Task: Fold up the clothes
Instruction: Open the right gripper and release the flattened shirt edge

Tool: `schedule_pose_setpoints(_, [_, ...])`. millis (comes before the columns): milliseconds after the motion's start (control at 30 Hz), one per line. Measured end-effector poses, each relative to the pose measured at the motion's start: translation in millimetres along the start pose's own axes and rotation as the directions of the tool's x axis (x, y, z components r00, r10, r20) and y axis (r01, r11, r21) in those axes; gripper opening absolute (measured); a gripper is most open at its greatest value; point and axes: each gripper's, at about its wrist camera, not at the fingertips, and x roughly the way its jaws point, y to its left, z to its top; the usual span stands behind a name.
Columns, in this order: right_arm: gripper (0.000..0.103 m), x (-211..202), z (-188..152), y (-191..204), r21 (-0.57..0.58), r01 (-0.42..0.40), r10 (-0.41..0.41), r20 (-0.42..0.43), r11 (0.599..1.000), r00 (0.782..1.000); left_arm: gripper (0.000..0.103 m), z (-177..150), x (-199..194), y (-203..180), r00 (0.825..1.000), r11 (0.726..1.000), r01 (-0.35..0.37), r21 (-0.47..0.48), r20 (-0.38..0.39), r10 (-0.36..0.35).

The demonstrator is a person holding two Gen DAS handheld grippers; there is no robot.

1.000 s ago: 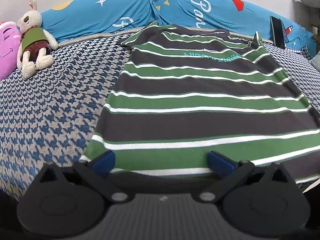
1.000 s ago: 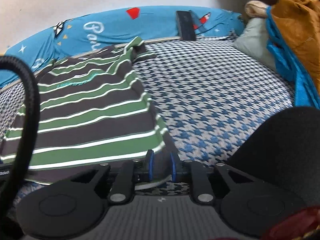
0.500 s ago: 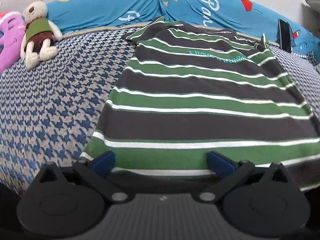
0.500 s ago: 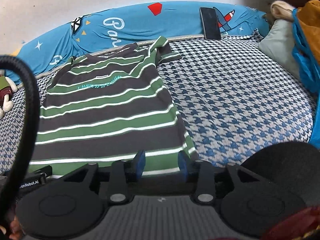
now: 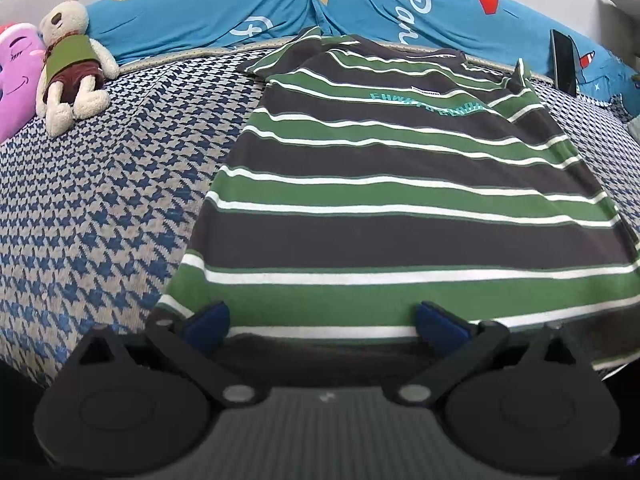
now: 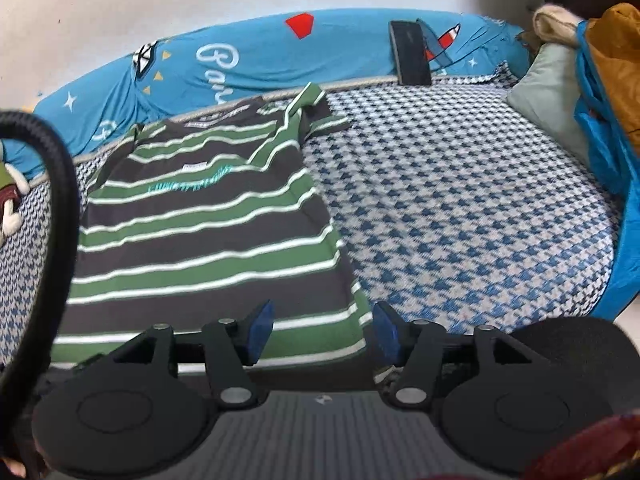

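A green, dark grey and white striped T-shirt lies spread flat on the houndstooth bed cover, collar towards the far side. My left gripper hangs open over the shirt's near hem, towards its left corner. Its blue pads hold nothing. My right gripper is open above the hem's right corner, with the shirt edge between its blue pads but not pinched. The shirt's right sleeve is folded over and stands up slightly.
A blue printed bolster runs along the far side of the bed cover. A plush rabbit and a pink plush lie at the far left. A dark phone leans on the bolster. Piled fabrics sit at the right.
My right gripper was shut on the shirt's hem corner and has opened, letting it go. Both grippers have lifted and drawn back a little, so more of the shirt shows.
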Motion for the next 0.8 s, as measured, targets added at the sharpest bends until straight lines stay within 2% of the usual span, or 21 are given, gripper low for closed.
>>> schedule_pose_setpoints(67, [0.068, -2.1, 4.2, -3.7, 0.008, -0.004, 0.004, 0.002, 1.000, 1.000, 0.103, -0.7, 0.1, -0.6, 1.000, 1.000, -0.004, 0.005, 0.002, 0.004])
schedule_pose_setpoints(267, [0.070, -4.0, 12.3, -8.5, 0.036, -0.006, 0.006, -0.005, 0.999, 1.000, 0.103, -2.8, 0.4, -2.2, 1.000, 1.000, -0.015, 0.021, 0.006, 0.015])
schedule_pose_setpoints(500, [0.079, 3.8, 24.0, 4.7, 0.046, -0.095, 0.096, -0.020, 0.994, 0.995, 0.103, -3.2, -1.4, -2.5, 1.000, 1.000, -0.014, 0.027, 0.015, 0.014])
schedule_pose_setpoints(667, [0.093, 14.1, 28.8, 17.6, 0.014, -0.144, 0.145, -0.037, 0.989, 0.989, 0.103, -1.6, -6.6, -3.6, 1.000, 1.000, -0.009, 0.030, 0.029, 0.008])
schedule_pose_setpoints(800, [0.095, 27.6, 31.2, 19.4, -0.018, -0.185, 0.184, -0.056, 0.983, 0.981, 0.103, 0.9, -14.0, -3.2, 0.999, 1.000, -0.009, 0.017, 0.045, 0.008])
